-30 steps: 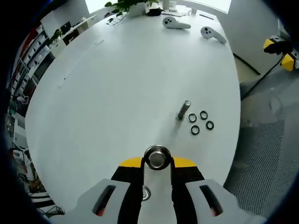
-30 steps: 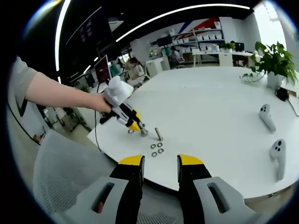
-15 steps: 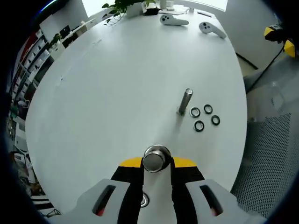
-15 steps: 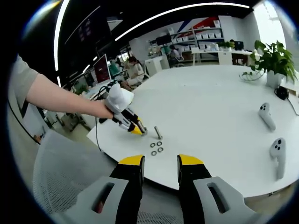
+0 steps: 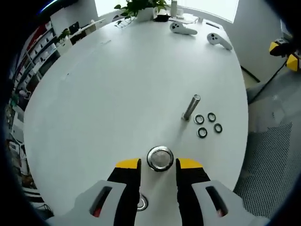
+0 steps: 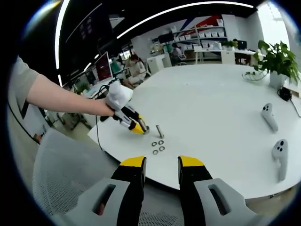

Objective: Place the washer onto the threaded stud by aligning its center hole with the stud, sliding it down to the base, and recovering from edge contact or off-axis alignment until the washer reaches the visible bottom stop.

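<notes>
A shiny steel stud [image 5: 160,158], seen end-on, stands between the yellow fingertips of my left gripper [image 5: 158,165]. The jaws are open, with a thin gap on each side of the stud. A second steel stud [image 5: 191,107] stands tilted on the white table [image 5: 117,84], with several black washers [image 5: 202,133] on the table right beside it. A steel ring [image 5: 141,203] lies on the table low between the left jaws. In the right gripper view the left gripper [image 6: 138,128] sits just left of that stud [image 6: 159,131] and the washers [image 6: 157,146]. My right gripper [image 6: 161,165] hangs open and empty off the table's near edge.
Two white controllers [image 6: 268,117] lie on the table's far side, and a potted plant [image 6: 277,61] stands beyond them. A grey mesh chair [image 6: 66,183] sits close to the table edge. A person's forearm [image 6: 61,96] holds the left gripper. Desks and shelves fill the background.
The left jaws have parted slightly from the stud they were closed on. The left gripper view has shifted a little; the right gripper has stayed put.
</notes>
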